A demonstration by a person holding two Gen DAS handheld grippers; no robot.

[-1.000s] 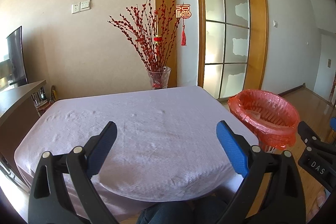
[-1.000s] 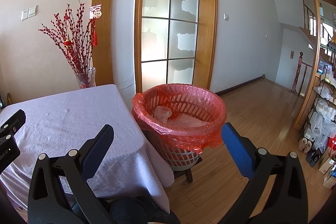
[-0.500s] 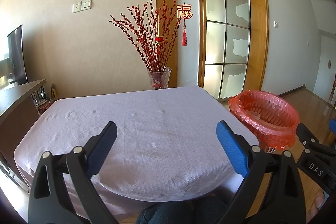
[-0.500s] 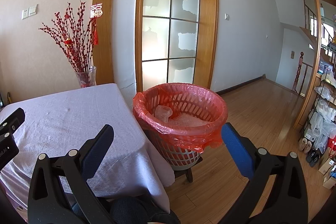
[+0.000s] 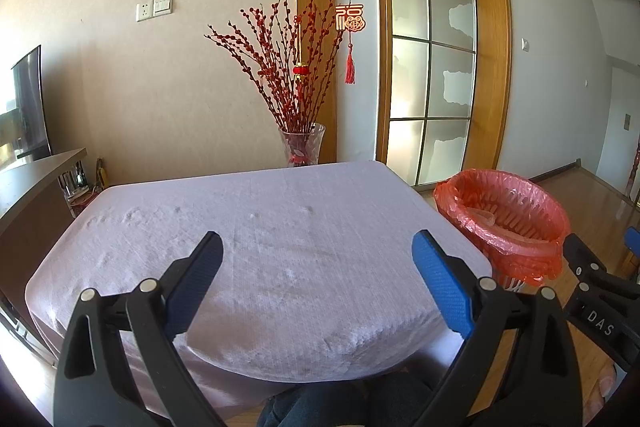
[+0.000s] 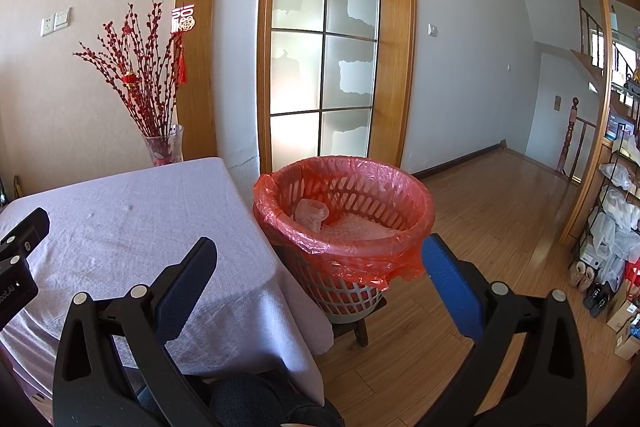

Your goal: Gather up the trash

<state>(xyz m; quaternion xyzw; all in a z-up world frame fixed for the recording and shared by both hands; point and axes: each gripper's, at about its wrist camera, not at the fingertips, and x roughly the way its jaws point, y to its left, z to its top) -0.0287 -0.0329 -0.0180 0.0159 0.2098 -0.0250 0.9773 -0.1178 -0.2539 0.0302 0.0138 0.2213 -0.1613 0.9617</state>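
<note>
A white slatted trash basket lined with a red plastic bag [image 6: 344, 199] stands on a low stool right of the table; it also shows in the left wrist view [image 5: 500, 215]. Clear crumpled plastic trash [image 6: 312, 213] lies inside it. My left gripper [image 5: 318, 273] is open and empty above the near edge of the table's lilac cloth [image 5: 256, 227]. My right gripper [image 6: 320, 277] is open and empty, held in front of the basket. No loose trash shows on the cloth.
A glass vase of red branches [image 5: 302, 143] stands at the table's far edge. A sliding glass door [image 6: 324, 67] is behind the basket. A cluttered rack and shoes [image 6: 612, 227] stand at the far right. A wooden counter [image 5: 28, 183] is to the left.
Both grippers stay open and almost still. The views have shifted very slightly; the right gripper's body sits a little lower in the left wrist view.
</note>
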